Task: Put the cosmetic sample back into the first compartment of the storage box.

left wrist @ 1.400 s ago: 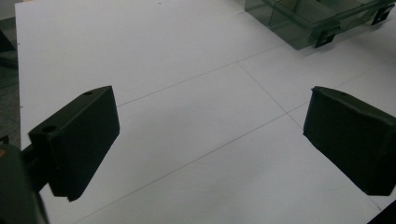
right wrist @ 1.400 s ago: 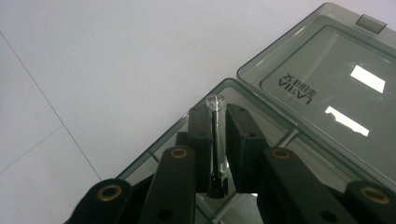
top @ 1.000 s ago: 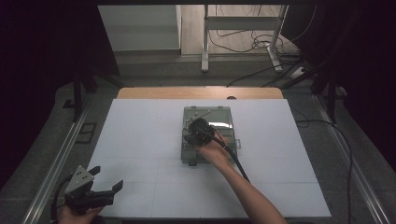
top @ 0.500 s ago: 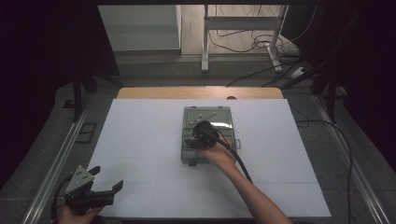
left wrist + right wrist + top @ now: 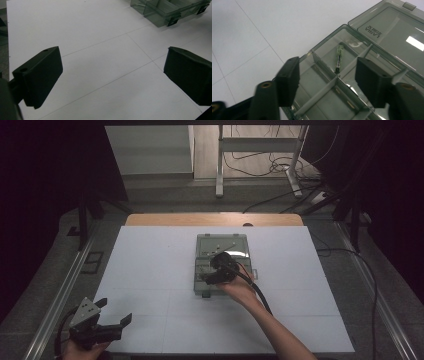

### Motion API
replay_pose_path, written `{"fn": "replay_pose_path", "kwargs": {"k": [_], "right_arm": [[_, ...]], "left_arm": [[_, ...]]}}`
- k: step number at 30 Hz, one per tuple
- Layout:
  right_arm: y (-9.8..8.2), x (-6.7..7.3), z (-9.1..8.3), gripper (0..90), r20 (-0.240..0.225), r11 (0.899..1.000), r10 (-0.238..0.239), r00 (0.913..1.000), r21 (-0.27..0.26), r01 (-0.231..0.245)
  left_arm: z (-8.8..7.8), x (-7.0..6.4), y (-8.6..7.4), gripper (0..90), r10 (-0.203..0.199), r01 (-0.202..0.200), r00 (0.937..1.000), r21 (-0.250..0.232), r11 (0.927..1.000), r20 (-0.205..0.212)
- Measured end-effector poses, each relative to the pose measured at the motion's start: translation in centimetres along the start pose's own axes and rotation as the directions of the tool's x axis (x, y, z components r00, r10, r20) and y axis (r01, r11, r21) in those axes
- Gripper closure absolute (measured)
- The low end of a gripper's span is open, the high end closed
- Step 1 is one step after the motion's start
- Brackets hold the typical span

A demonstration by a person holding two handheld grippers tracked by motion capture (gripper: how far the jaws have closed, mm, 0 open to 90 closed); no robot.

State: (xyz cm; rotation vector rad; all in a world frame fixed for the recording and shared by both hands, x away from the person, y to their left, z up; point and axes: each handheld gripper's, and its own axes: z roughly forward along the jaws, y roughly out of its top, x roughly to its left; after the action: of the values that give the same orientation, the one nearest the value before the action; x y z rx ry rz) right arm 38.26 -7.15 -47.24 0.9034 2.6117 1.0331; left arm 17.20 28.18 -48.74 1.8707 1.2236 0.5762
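Item: your right gripper (image 5: 327,75), jaws just opened, empty; small green part (image 5: 339,56) released into the organizer box (image 5: 372,22) (placement apparently done). Left gripper (image 5: 112,75): open, idle.

Right gripper (image 5: 216,270): jaws just opening, nothing between them, forearm extended. Left gripper (image 5: 116,320): jaws wide apart, held low.

Only readable txt: "LARUA", printed dark on the clear open lid (image 5: 387,35) of the compartment box (image 5: 329,85), seen upside down in the right gripper view. Small chars beside it, too small to read. Nothing legible elsewhere, incl. the white tabletop.
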Motion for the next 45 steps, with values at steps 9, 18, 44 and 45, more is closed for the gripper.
{"fn": "replay_pose_path", "kwargs": {"k": [9,18,44,45], "right_arm": [[-0.9,0.2,-1.2,25.2,-0.011,1.0,0.0,0.9999,0.023,0.0],[-1.5,0.5,-2.4,15.2,-0.028,1.0,0.004,0.9996,0.012,-0.004],[-5.0,0.2,-5.9,7.1,-0.03,1.0,0.009,0.9995,0.013,-0.009],[-5.2,0.2,-6.1,6.6,-0.029,1.0,0.01,0.9995,0.007,-0.01]], "left_arm": [[0.0,0.0,0.0,2.5,-0.002,0.002,1.0,0.001,1.0,0.0],[0.0,-0.1,0.0,2.6,0.007,-0.007,1.0,0.004,1.0,0.001],[-0.1,0.1,0.0,3.0,-0.001,0.001,1.0,-0.006,1.0,0.009],[-0.1,0.1,0.0,3.0,-0.003,0.003,0.9999,-0.007,1.0,0.01]]}}
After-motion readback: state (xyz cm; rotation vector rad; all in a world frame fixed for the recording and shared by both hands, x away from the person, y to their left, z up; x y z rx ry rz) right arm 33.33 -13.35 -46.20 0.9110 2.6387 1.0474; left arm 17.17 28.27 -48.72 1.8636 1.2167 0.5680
